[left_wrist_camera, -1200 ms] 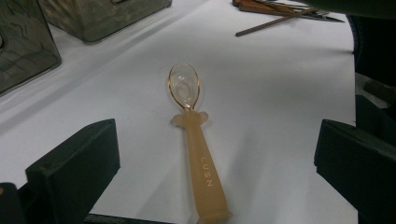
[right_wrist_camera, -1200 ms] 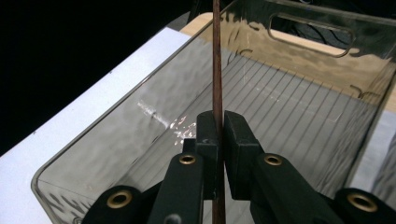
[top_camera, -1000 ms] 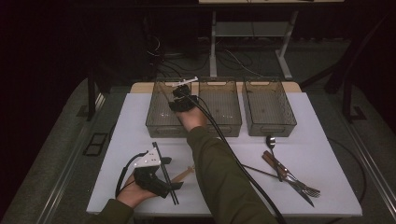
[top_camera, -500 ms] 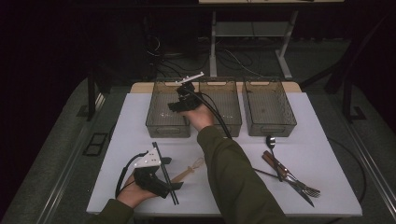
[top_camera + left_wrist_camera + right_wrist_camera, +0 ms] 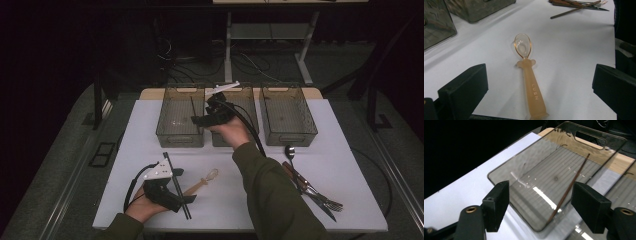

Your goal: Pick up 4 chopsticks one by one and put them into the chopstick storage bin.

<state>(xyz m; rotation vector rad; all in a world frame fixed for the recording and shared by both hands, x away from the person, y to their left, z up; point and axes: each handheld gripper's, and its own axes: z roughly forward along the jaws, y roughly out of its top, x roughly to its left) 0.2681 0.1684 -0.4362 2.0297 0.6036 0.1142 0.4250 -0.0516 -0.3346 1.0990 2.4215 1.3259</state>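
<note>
Now chopstick (image 5: 569, 188) in left bin (image 5: 506, 171)

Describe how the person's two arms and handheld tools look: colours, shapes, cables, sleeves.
Both arms wear dark olive-green long sleeves. The left tool is black with a pale grey three-cornered plate on top and a black cable looping behind it. The right tool is black too, has a whitish plate, and a thick black cable trailing back along the forearm. In both gripper views, each tool shows two blocky matte-black jaws.

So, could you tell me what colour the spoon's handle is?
Translucent peach-orange handle, clearest in the left gripper view.
</note>
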